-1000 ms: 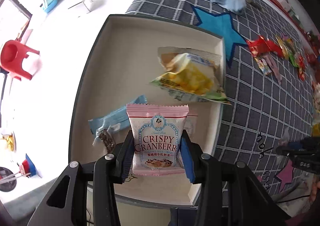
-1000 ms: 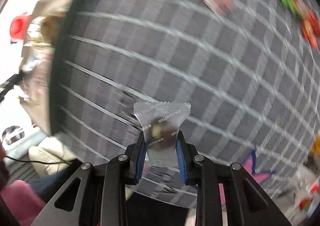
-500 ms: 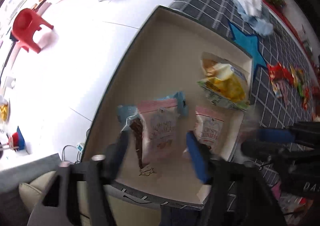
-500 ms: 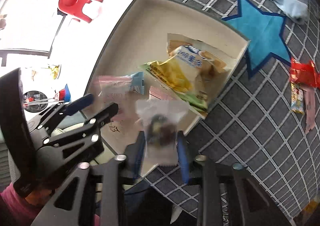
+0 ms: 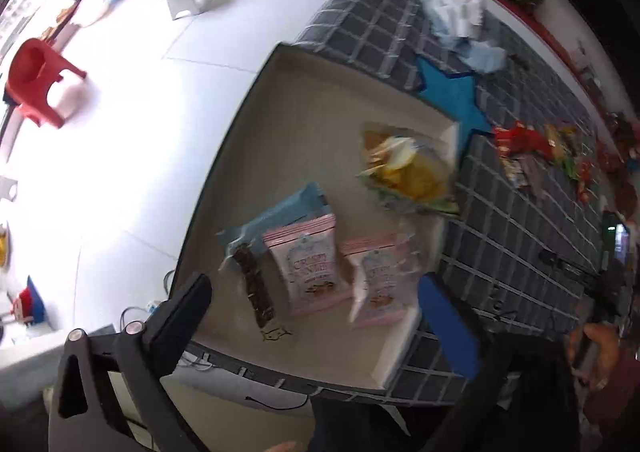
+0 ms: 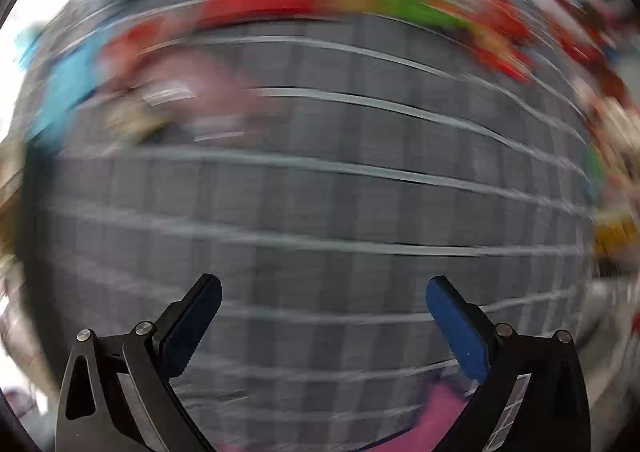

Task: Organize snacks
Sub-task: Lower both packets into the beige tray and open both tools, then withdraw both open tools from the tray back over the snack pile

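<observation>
Left wrist view: my left claw (image 5: 316,292) has just been opening wide, with nothing between its pads. It hangs over the tray (image 5: 280,123). Two pink cranberry packs (image 5: 310,264) lie flat in the tray beside a blue bar wrapper (image 5: 280,213) and a yellow chip bag (image 5: 408,171). My right claw (image 6: 324,300) has just been opening too, empty, above the blurry checked cloth (image 6: 320,195).

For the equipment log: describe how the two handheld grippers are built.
The left gripper and right gripper look alike: black angular metal frames with silver rivets and triangular cut-outs, and flat blue rubber pads lining each finger. No cables or markings are visible on them.
</observation>
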A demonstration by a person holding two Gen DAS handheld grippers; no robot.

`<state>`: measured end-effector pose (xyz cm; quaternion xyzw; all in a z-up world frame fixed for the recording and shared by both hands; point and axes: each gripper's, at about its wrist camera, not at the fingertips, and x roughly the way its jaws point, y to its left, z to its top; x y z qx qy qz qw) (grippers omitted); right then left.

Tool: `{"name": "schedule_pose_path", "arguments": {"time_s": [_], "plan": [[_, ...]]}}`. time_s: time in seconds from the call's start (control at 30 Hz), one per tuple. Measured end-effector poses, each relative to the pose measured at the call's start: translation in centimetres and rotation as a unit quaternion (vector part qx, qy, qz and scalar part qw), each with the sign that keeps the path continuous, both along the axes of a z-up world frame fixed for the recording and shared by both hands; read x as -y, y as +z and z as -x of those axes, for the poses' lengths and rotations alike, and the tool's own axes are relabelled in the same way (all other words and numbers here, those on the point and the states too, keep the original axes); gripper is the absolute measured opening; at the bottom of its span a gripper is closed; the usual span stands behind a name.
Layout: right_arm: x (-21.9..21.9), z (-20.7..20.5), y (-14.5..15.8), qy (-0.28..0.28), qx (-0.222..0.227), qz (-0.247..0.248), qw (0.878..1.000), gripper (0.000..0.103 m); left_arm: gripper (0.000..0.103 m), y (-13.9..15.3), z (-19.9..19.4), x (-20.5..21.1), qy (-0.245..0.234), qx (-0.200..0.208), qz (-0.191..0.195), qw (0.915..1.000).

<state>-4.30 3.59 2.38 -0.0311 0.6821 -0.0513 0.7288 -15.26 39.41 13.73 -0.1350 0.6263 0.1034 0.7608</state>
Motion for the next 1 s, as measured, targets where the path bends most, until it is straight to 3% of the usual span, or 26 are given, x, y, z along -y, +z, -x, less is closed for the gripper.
{"name": "schedule_pose_path", "arguments": {"time_s": [0.07, 0.13, 0.17, 0.27, 0.33, 0.43, 0.53, 0.6, 0.73, 0.83, 0.9, 0.93, 1.0], "plan": [[3.6, -0.2, -0.8, -0.034, 0.024, 0.005, 0.999, 0.103, 0.103, 1.7, -0.2, 0.9, -0.021, 0.019, -0.003, 0.9996], [6.0, 0.1, -1.4, -0.059, 0.061, -0.047, 0.995, 0.103, 0.103, 4.0, -0.7, 1.9, -0.036, 0.054, 0.003, 0.9979], [6.7, 0.5, -1.4, -0.071, 0.105, -0.044, 0.991, 0.103, 0.103, 4.9, -1.1, 2.3, -0.04, 0.067, 0.004, 0.997], [7.7, 2.2, -1.9, -0.042, 0.207, -0.038, 0.977, 0.103, 0.103, 6.9, -2.7, 4.2, -0.052, 0.085, 0.006, 0.995], [8.6, 3.6, -2.0, -0.012, 0.26, -0.04, 0.965, 0.103, 0.103, 7.2, -4.2, 5.8, -0.06, 0.072, -0.002, 0.9956], [7.0, 6.2, -3.1, -0.011, 0.266, -0.04, 0.963, 0.103, 0.103, 7.1, -5.8, 7.4, -0.051, 0.056, -0.032, 0.9966], [7.8, 4.6, -3.0, -0.014, 0.269, -0.039, 0.962, 0.103, 0.103, 5.9, -7.8, 9.0, -0.018, 0.018, -0.126, 0.9917], [8.1, 4.0, -1.7, -0.014, 0.27, -0.039, 0.962, 0.103, 0.103, 6.0, -8.2, 9.6, -0.004, 0.016, -0.158, 0.9872], [8.6, 3.8, -2.0, -0.014, 0.27, -0.04, 0.962, 0.103, 0.103, 5.0, -10.5, 12.6, 0.002, -0.009, -0.255, 0.9668], [8.6, 3.8, -2.0, -0.014, 0.27, -0.04, 0.962, 0.103, 0.103, 5.2, -11.4, 15.5, -0.019, 0.006, -0.306, 0.952], [8.6, 3.8, -2.1, -0.014, 0.269, -0.04, 0.962, 0.103, 0.103, 5.3, -11.6, 16.6, -0.034, 0.029, -0.342, 0.9387], [8.6, 3.8, -2.1, -0.014, 0.269, -0.04, 0.962, 0.103, 0.103, 5.0, -11.7, 16.6, -0.03, 0.031, -0.378, 0.9248], [8.6, 3.8, -2.1, -0.014, 0.269, -0.04, 0.962, 0.103, 0.103, 4.5, -12.1, 16.1, -0.02, 0.024, -0.402, 0.915]]}}
